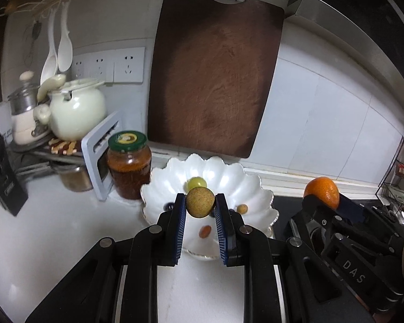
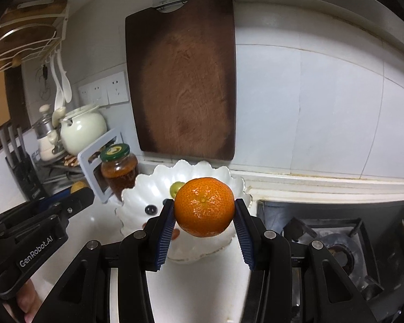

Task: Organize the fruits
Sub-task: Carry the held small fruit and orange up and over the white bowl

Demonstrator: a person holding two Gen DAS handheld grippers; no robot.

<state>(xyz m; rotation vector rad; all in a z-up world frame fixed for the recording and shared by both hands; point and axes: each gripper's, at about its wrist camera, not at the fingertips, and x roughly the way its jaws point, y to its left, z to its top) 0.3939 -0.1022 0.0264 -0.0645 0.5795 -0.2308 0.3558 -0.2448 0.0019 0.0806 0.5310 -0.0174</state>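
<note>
Dim indoor light, strongest on the white tiled wall [image 2: 323, 107]. Both fisheye views bend straight lines and darken to black corners. Soft glare sits on the glossy white scalloped bowl [image 1: 229, 172]; focus is fairly sharp.

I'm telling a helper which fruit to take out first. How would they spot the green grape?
Find the dark cutting board leaning on the wall; the white scalloped bowl sits below it. The grape lies at the bowl's back, the only pale green fruit; the others inside are smaller and dark, tan or reddish.
</note>
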